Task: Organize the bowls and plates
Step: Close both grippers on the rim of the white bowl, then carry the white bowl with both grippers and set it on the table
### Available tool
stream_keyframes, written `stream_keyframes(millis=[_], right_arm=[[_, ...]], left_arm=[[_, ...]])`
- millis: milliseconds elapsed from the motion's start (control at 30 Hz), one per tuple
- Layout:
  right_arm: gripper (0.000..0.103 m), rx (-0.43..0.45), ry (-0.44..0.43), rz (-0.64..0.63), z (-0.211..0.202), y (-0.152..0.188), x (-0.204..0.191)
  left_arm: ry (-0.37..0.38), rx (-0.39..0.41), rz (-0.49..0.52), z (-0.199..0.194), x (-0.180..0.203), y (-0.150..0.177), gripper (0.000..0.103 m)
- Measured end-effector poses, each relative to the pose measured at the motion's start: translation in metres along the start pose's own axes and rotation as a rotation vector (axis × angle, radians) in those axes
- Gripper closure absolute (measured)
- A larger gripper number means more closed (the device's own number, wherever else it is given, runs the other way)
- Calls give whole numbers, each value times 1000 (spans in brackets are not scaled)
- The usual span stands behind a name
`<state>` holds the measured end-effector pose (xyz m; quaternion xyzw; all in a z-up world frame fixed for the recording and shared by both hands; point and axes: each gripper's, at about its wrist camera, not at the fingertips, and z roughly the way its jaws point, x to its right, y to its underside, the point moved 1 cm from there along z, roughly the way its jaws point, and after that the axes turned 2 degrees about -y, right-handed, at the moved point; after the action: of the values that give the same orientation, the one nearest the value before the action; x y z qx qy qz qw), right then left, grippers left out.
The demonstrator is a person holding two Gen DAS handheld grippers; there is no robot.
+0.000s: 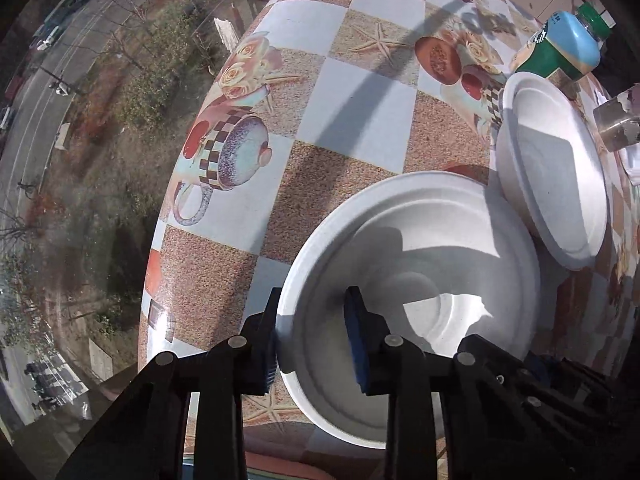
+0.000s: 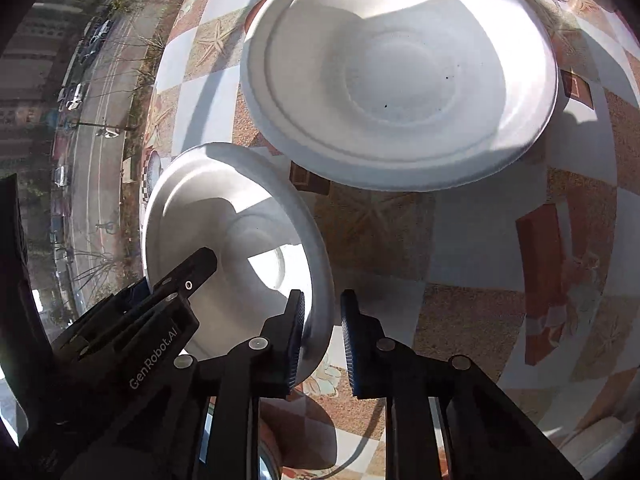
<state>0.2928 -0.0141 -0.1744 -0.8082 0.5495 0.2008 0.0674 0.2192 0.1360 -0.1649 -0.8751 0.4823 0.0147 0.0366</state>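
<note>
Left wrist view: left claw (image 1: 312, 334) spread astride the near-left rim of a white foam bowl (image 1: 416, 248), one finger outside the wall, the other inside, not visibly pinching. Second white bowl (image 1: 556, 168) just beyond to the right, rims nearly touching, green-and-blue bottle (image 1: 560, 48) behind it, all on the checked worktop (image 1: 360, 100). Right wrist view: right claw (image 2: 320, 340) likewise spread across the right rim of the nearer bowl (image 2: 236, 240), left claw (image 2: 184, 280) at its opposite edge; other bowl (image 2: 400, 76) ahead and slightly right, apart. Likely nesting next, with the target bowl lying forward of both claws.
</note>
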Motion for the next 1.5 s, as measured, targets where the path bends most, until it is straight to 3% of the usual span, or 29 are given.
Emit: stream_keyframes(millis=[67, 267, 833, 1000, 1233, 1400, 1500], right_arm=[[88, 1, 34, -13, -1, 6, 3], [88, -27, 33, 3, -9, 36, 32], [86, -78, 99, 61, -33, 159, 119], [86, -78, 111, 40, -41, 171, 121], [86, 16, 113, 36, -83, 183, 128], [86, 90, 123, 101, -113, 203, 153], [86, 122, 124, 170, -124, 207, 170]], left_arm=[[-16, 0, 37, -2, 9, 8, 71], [-16, -27, 100, -4, 30, 38, 71], [-21, -82, 344, -13, 98, 180, 68], [-14, -103, 378, -19, 97, 192, 68], [4, -35, 459, -58, 111, 206, 68], [32, 11, 568, -81, 147, 213, 68], [58, 27, 636, -90, 192, 205, 68]])
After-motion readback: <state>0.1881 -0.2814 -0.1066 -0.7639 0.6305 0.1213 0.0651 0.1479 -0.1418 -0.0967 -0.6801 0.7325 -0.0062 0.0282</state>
